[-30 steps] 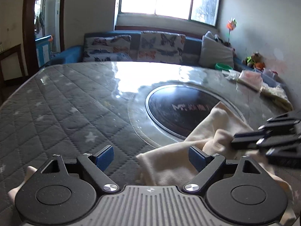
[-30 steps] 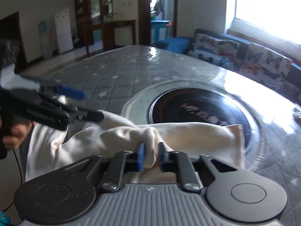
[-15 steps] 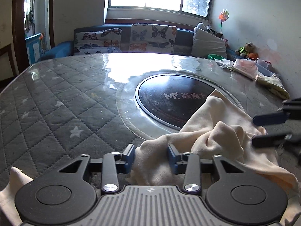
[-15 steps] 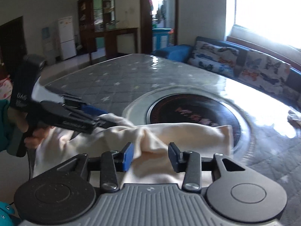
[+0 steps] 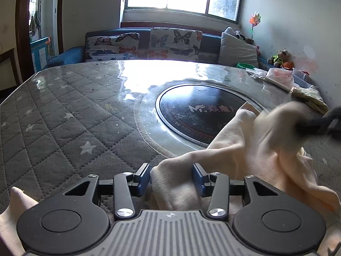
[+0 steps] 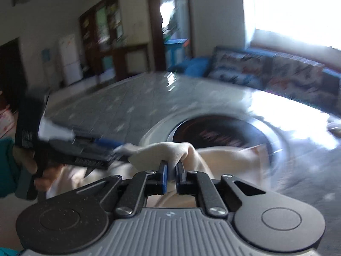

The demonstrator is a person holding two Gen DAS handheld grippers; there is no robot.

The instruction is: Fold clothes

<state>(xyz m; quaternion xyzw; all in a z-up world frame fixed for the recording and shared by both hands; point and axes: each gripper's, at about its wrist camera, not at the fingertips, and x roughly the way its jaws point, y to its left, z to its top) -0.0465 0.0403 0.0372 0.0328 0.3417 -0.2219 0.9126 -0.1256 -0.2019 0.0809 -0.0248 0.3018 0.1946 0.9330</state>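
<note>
My right view is smeared by motion: the sofa (image 6: 266, 70) at upper right and the table (image 6: 132, 106) in mid-frame are streaks. At the left edge my left gripper (image 6: 119, 147) is blurred, its tips unreadable there. In the left view, my right gripper (image 5: 319, 123) is a dark blur cut off at the right edge. The cloth (image 5: 245, 149) runs under my housing and off the lower corners, so its full extent is hidden.
</note>
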